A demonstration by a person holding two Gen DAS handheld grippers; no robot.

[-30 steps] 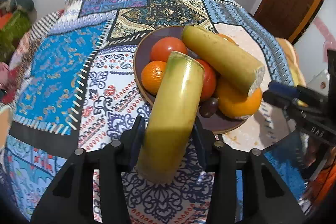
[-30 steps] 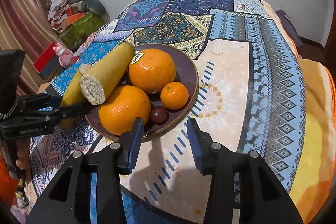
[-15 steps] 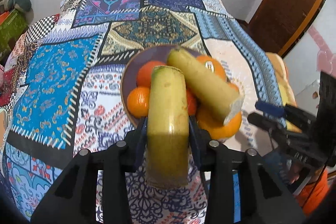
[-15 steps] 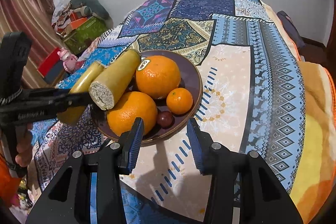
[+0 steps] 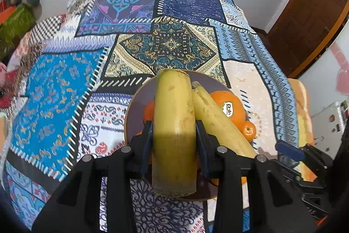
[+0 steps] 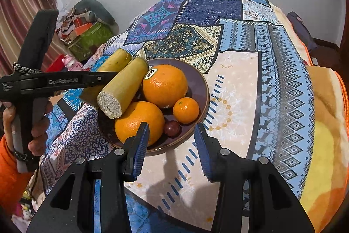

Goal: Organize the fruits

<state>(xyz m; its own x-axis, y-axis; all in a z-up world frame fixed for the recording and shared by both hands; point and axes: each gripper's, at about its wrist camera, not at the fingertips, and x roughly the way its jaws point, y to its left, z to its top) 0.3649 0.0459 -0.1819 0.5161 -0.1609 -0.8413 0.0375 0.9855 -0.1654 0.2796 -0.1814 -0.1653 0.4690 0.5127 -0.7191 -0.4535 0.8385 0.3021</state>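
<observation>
The left gripper (image 5: 174, 141) pinches a thick yellow-green cut stalk (image 5: 174, 130), likely sugarcane, its blue pads pressed on both sides. Its jaws have just been closing, and the stalk sits firmly between them, hanging over the near rim of the plate (image 5: 135, 106).

To place it well, I would bring it down parallel to the second stalk (image 5: 218, 121), which lies just to its right toward 4 o'clock, so the two rest side by side and neither rolls off. Lower it gently, since the round fruit beneath gives a poor seat, and let go only once the stalk bears on something steady.

The right gripper (image 6: 172, 141) stands spread and empty at the 6 o'clock edge of the plate, touching nothing.

In the right wrist view the dark plate holds, from near to far: a large orange (image 6: 139, 121) at 7 o'clock, a small dark plum-like fruit (image 6: 172, 128) just beside it, a mandarin (image 6: 186, 110) at 4 o'clock, and a stickered orange (image 6: 165, 85) at the centre. The second stalk leans across the 9 o'clock rim onto the near orange, its pale cut end pointing toward the camera.
</observation>
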